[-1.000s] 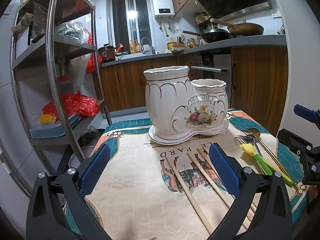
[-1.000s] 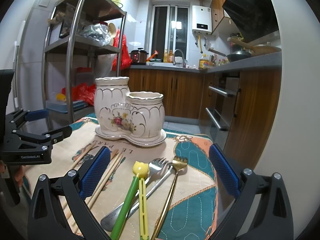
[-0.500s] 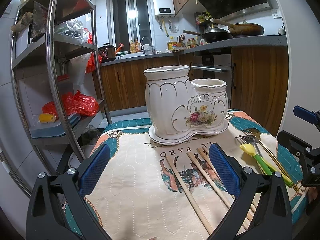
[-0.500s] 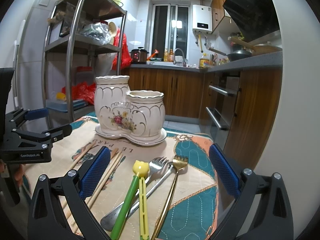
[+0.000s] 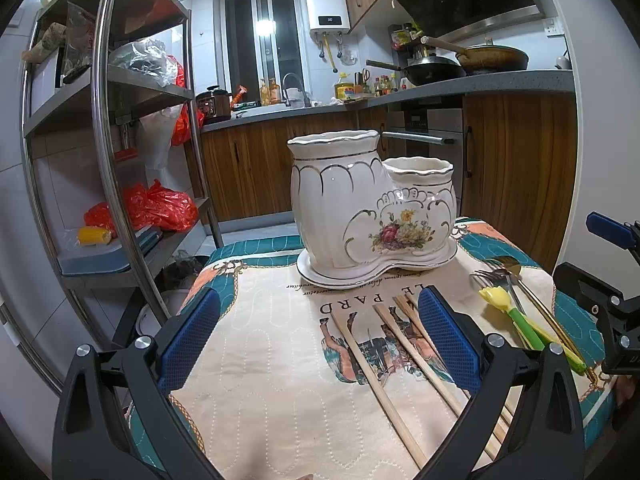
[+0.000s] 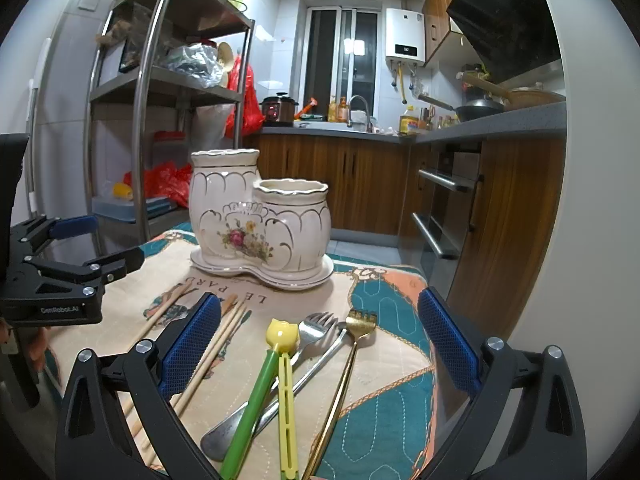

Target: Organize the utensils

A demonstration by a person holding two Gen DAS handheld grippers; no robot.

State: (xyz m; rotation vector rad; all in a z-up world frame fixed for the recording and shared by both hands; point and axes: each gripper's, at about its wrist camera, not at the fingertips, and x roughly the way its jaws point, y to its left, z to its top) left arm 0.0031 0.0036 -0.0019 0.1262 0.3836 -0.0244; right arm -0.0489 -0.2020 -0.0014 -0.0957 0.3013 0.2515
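Currently both our grippers, left gripper (image 5: 316, 336) & right gripper (image 6: 318, 340), hang spread wide, empty. Chopsticks (image 5: 376, 364) lie on the tablecloth (image 5: 280, 380) before the ceramic holder (image 5: 372, 216). Prob. light, stiff, slippery; we'd pinch mid-shaft.

Glossy ceramic holder (image 6: 260, 224); wooden chopsticks (image 5: 376, 364); quilted cloth (image 5: 280, 380).
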